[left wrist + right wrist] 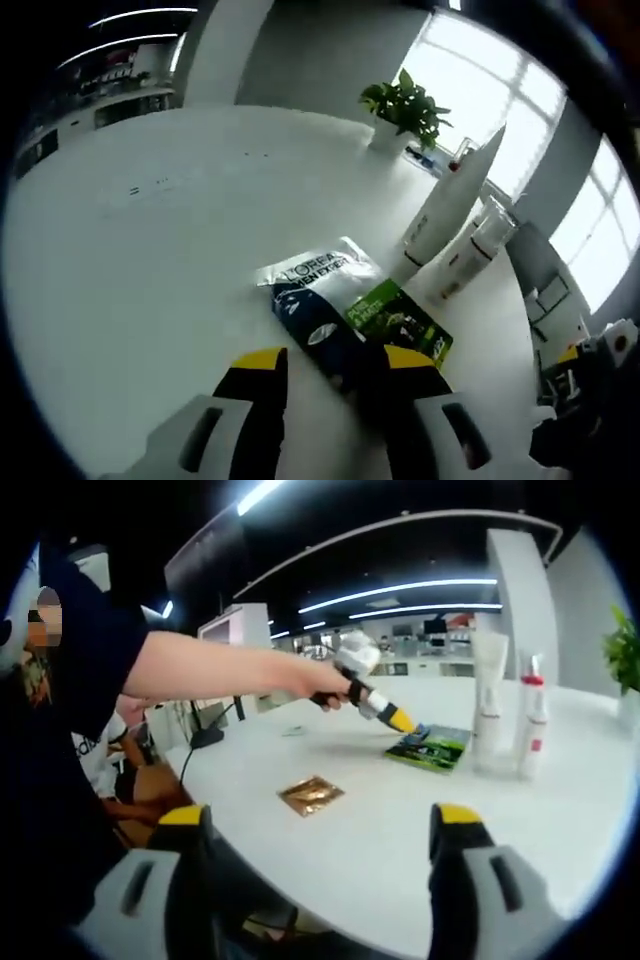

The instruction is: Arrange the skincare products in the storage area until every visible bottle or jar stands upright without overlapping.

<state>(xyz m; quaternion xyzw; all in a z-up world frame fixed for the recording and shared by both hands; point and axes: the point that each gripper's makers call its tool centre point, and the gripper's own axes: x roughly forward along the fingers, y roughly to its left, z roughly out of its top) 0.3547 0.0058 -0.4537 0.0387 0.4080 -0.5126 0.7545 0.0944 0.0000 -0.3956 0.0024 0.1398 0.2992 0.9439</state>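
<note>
A flat dark-blue, silver and green skincare packet (345, 305) lies on the white table (150, 260). My left gripper (336, 362) is open, its yellow-tipped jaws standing either side of the packet's near end. In the right gripper view, the left gripper (405, 723) touches down at that packet (432, 747). Just beyond it a tall white tube (448, 205) stands upright, with two slim white bottles (478, 245) beside it. The right gripper view has the tube (489, 698) and the red-banded bottles (530, 722) standing apart. My right gripper (315, 816) hangs open and empty over the table's near edge.
A gold sachet (311, 794) lies flat on the table nearer my right gripper. A potted plant (405, 105) stands at the far edge. A person's arm (220, 670) reaches across from the left. A dark cable (205, 738) and chairs sit by the table's left edge.
</note>
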